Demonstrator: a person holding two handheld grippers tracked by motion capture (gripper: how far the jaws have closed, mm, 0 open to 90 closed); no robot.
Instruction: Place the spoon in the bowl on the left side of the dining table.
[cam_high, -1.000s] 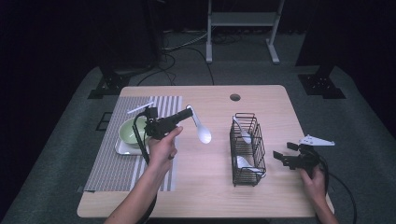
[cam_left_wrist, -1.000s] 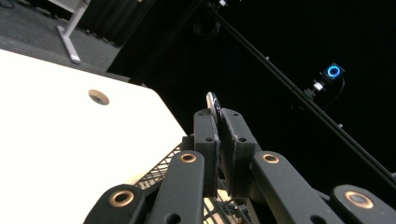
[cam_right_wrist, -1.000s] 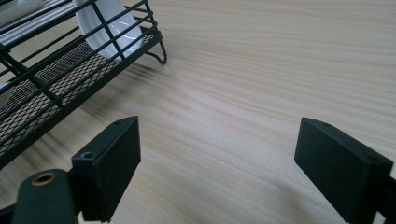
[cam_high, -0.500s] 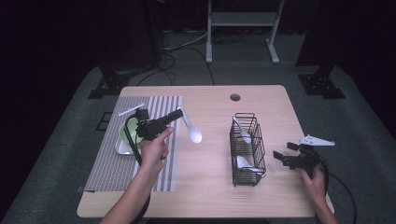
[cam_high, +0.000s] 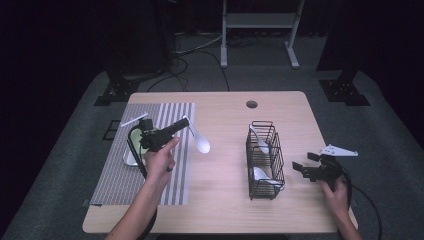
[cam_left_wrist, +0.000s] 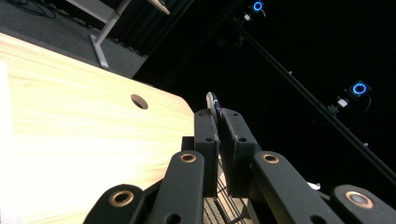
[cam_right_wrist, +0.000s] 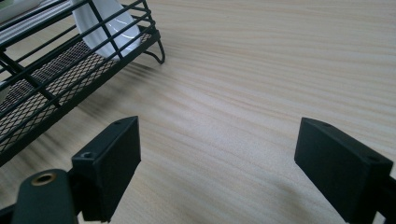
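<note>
My left gripper (cam_high: 184, 123) hovers over the right part of a striped placemat (cam_high: 116, 176), shut on the handle of a white spoon (cam_high: 202, 144) whose bowl hangs to the right. In the left gripper view the jaws (cam_left_wrist: 219, 122) press together on the thin white edge of the spoon (cam_left_wrist: 211, 99). A black wire basket (cam_high: 273, 149) at the table's right holds two white spoons (cam_high: 261, 142). To the right of it my right gripper (cam_high: 298, 171) rests low, open, with bare wood between its jaws (cam_right_wrist: 219, 140).
A pale green bowl (cam_high: 129, 159) sits on the placemat, partly hidden behind my left hand and its cable. A round cable hole (cam_high: 251, 104) lies near the table's far edge. The basket's corner (cam_right_wrist: 70, 70) stands close to my right gripper.
My left gripper has carried the spoon leftward and a little lower, from the table's middle to over the placemat. The right gripper has stayed in place.
</note>
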